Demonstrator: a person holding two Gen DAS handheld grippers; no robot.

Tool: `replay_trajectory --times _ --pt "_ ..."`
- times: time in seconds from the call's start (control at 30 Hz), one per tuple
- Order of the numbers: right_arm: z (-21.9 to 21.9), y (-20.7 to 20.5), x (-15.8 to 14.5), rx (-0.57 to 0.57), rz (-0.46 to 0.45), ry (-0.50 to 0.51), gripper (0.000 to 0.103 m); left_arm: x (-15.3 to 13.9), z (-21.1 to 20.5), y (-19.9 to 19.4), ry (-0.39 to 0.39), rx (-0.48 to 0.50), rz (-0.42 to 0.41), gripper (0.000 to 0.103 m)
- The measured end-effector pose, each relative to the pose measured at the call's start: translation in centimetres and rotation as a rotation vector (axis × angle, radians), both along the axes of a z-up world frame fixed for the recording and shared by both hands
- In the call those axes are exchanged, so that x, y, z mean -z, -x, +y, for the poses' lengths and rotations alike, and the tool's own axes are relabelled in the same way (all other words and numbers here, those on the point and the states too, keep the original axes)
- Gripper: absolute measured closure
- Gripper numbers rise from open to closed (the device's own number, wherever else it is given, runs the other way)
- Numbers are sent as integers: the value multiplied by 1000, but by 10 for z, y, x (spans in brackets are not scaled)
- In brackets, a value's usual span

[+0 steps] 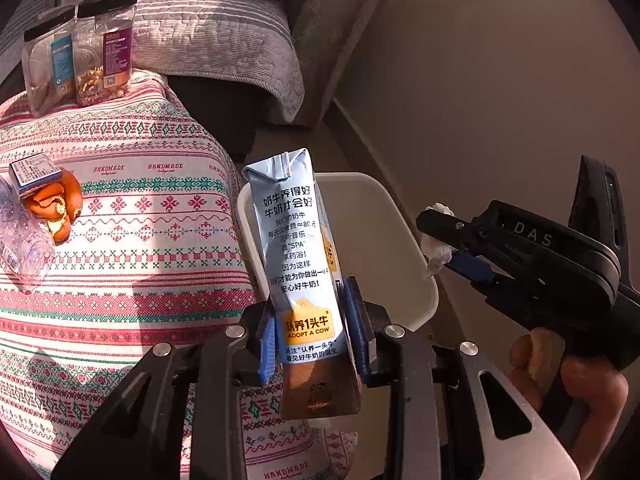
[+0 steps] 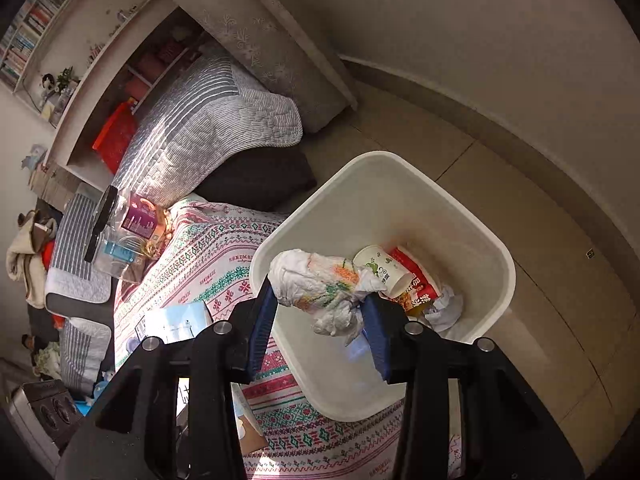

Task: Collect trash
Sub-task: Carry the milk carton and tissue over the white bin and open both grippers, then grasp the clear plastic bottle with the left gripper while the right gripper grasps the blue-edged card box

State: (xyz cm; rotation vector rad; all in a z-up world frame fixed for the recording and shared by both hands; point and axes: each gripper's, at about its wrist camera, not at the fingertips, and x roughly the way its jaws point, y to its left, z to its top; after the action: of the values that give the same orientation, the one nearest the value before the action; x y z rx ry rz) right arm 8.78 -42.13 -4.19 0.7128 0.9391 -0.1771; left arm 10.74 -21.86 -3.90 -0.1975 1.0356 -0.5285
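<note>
A bench draped in a red, green and white patterned cloth (image 1: 132, 240) fills the space to the left of both grippers, with a striped quilt (image 2: 200, 120) on a bed lying beyond it and pale floor tiles (image 2: 540, 300) off to the right. A white waste bin (image 2: 400, 192) stands just past the bench edge, directly ahead of and below the right gripper (image 2: 320, 320), and behind the milk carton in the left wrist view. Inside the bin, ahead and to the right of the right gripper's fingertips, lie a paper cup (image 2: 384, 270), a red snack packet (image 2: 416, 280) and a ball of pale paper (image 2: 446, 308). The left gripper (image 1: 312, 332) is closed part-way on a tall blue milk carton (image 1: 296, 248), its blue pads pressing the carton's lower sides so that it stands upright between them, in front of the bin's near rim. The right gripper is likewise closed part-way on a crumpled tissue (image 2: 324, 288) printed with orange and green, held over the bin's near edge; a hand (image 1: 560, 368) grips its handle. Far ahead and to the left of the left gripper stand two clear jars with black lids (image 1: 80, 48); nearer on the left lie orange peel (image 1: 56, 208), a small box (image 1: 34, 172) and a clear plastic bottle (image 1: 22, 248).
</note>
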Motion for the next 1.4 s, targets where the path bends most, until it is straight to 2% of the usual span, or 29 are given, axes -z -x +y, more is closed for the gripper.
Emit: replay_trajectory --times 0.13,0.17,0.2,0.23,0.27,0.33,0.47,0.6,0.8,0.87,0.93,1.03,1.1,1.23,1.4 --pt "-9 -2 4 40 6 -15 60 10 -22 -7 18 27 15 72" --pt "-11 -3 6 48 14 -17 58 13 -28 -10 22 40 15 65" --pt "-12 -3 8 60 24 -17 50 16 -33 -15 20 49 18 56" --pt "-15 -3 9 73 27 -18 45 19 -34 -18 9 37 14 44" --pt "-17 -3 10 87 28 -16 41 21 -32 -19 8 23 9 43" --pt "-20 -1 10 109 30 -12 41 25 -26 -21 28 20 29 43" --pt "-23 -1 11 118 32 -12 41 29 -4 -22 10 -14 44 43" --pt "-16 -5 10 100 35 0 41 27 30 -24 24 -77 59 42" --pt "-9 -8 7 78 35 23 40 22 87 -25 -9 -182 67 41" --pt "-5 -9 6 65 36 37 40 18 112 -25 -25 -229 72 35" --pt "-1 -11 6 53 40 48 40 12 139 -34 -22 -273 86 33" --pt "4 -12 3 48 38 68 40 3 197 -46 -26 -420 95 27" --pt "6 -14 3 40 38 78 40 2 234 -51 4 -517 112 24" --pt "20 -22 3 4 50 106 40 22 284 -58 57 -622 194 24" --pt "56 -37 -1 -117 46 189 40 50 294 -68 94 -659 237 24"
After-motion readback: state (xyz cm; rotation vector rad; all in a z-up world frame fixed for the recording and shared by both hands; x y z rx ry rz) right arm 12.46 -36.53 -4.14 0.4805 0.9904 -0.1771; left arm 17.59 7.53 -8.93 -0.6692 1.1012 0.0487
